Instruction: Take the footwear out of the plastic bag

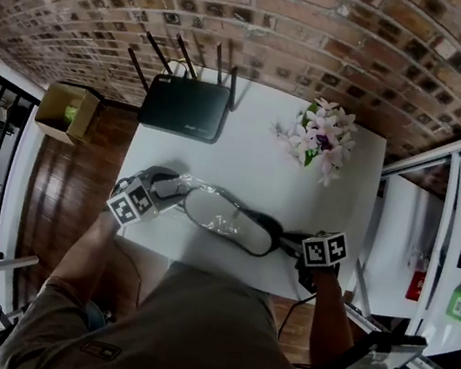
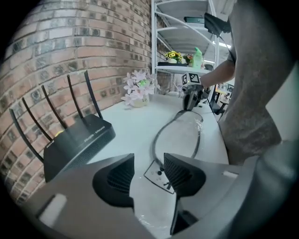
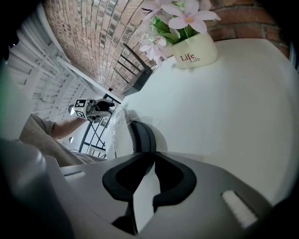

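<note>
Though near table edge (image 1: 149,243), bagged footwear (image 1: 233,222).

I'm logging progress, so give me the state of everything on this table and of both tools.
left tool: open, bag end between its jaws, not pinched
right tool: shut on the slipper's end
slipper: lying flat, plastic bag around it
plastic bag: not yet removed
router: flat, antennas raised
flower pot: upright

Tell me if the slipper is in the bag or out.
In. The crinkled clear bag wraps the slipper, flat on the table.
</note>
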The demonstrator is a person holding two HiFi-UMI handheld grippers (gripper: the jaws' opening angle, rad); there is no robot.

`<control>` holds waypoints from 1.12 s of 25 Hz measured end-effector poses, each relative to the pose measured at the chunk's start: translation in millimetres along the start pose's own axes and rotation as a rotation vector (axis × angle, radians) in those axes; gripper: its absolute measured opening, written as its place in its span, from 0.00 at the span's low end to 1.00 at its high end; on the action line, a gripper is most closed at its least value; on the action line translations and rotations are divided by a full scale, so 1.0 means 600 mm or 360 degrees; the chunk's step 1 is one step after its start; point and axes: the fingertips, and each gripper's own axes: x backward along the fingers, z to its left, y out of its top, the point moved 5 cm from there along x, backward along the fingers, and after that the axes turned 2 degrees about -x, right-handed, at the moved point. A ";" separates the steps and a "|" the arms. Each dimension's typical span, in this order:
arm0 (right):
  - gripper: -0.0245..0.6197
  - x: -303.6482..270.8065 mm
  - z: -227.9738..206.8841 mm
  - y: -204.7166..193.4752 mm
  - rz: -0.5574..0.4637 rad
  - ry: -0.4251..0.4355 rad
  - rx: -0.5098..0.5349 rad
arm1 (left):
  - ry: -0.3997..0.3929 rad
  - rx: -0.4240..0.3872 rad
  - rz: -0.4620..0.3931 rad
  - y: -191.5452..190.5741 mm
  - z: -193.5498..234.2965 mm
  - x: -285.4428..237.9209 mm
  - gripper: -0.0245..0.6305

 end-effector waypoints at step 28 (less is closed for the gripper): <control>0.15 0.021 -0.011 -0.002 -0.0006 -0.0026 0.0011 | -0.0377 -0.0282 0.0455 -0.021 0.035 -0.047 0.04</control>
